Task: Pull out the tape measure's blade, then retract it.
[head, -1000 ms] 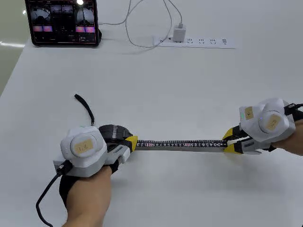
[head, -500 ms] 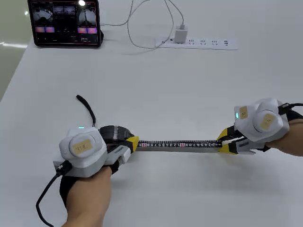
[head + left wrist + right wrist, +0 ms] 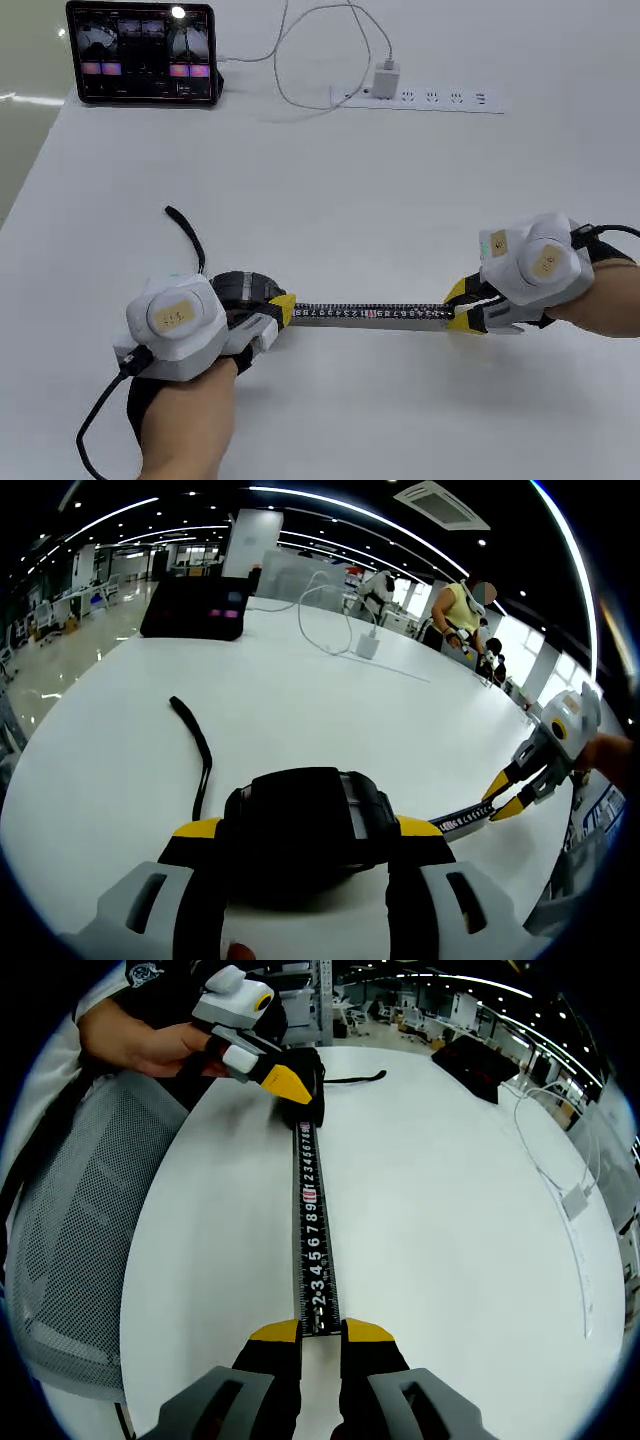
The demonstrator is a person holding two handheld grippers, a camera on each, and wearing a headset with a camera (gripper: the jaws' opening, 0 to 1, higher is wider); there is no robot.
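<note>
The left claw (image 3: 308, 832) is clenched on the black case (image 3: 240, 288) of the tape measure, with one yellow-tipped jaw on each side. The case rests on the white worktop (image 3: 350, 200). The right claw (image 3: 321, 1332) pinches the free end of the blade (image 3: 313, 1210) between its jaws. The blade runs straight from the case to the right claw, low over the worktop, numbers facing up. A black strap (image 3: 186, 232) trails from the case across the worktop, away from the person. Near the far edge are a tablet (image 3: 145, 52) with a lit screen and a power strip (image 3: 420, 97) with a white charger (image 3: 386, 78) plugged in.
</note>
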